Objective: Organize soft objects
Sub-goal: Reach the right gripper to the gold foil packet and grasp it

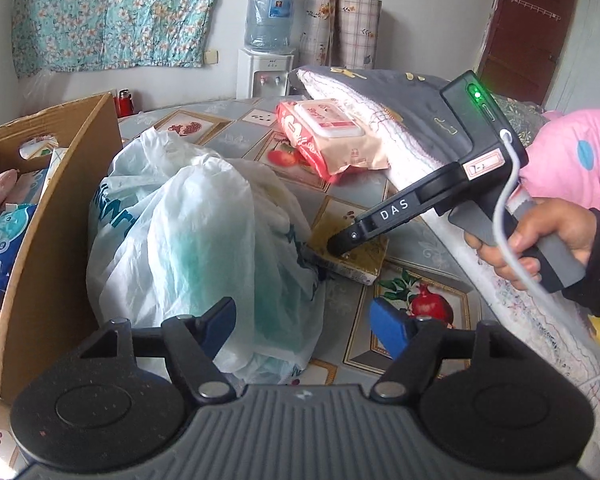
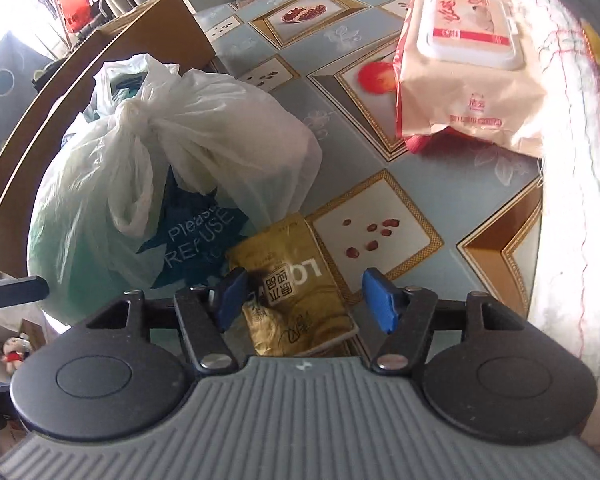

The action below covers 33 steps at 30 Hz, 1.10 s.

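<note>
Cardboard box (image 1: 56, 200) sits far left on the counter (image 1: 236, 136), already holding soft packs. Just right of it, touching its wall, is the knotted white plastic bag (image 1: 188, 240). Your left gripper (image 1: 304, 328) hangs over the bag's near edge, fingers well apart, one blue pad (image 1: 220, 320) against the plastic, nothing pinched. Next right, the gold pouch (image 2: 296, 292) lies flat on the counter, its far end tucked under the bag. Your right gripper (image 2: 306, 300) is down over it, fingers roughly half open, straddling the pouch, not visibly pressing. Further right, the wipes pack (image 2: 464, 76) leans on the folded bedding (image 2: 560, 160).

Step looks like pickup of the pouch. Next move likely needs fingers closed on the pouch, then slid clear of the bag and carried left to the box.
</note>
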Available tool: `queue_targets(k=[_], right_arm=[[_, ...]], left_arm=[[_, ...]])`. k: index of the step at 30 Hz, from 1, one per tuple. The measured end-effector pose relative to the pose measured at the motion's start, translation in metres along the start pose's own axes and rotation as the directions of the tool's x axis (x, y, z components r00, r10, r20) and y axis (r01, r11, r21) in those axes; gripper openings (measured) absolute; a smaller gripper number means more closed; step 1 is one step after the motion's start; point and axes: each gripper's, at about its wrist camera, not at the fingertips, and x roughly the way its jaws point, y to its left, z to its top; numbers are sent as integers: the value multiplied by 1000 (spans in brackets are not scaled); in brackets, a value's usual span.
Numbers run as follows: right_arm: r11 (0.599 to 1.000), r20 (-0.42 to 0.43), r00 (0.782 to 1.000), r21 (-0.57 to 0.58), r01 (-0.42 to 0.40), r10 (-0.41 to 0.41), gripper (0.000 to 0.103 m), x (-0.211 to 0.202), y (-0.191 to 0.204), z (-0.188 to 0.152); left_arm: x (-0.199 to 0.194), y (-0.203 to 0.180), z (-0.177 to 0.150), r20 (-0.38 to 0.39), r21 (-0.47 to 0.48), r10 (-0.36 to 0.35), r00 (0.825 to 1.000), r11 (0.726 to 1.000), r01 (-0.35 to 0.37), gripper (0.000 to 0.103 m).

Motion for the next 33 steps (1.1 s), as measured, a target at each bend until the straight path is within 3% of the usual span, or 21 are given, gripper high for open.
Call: queue_targets(k=[9,23,33], right_arm=[[990,11,999,135,-41,40,42,-16,-7,-28],[951,-2,996,297,-81,85,40,-43,1,-92],[874,43,983,452,-176,176,41,-48,-12,-114]], left_arm=[[-4,-7,0,10,-4,0,1000,1000,0,75],[-6,-26,-10,5,33,-50,999,998,50,75],[7,-45,-21,-48,101,-82,995,991,87,76]])
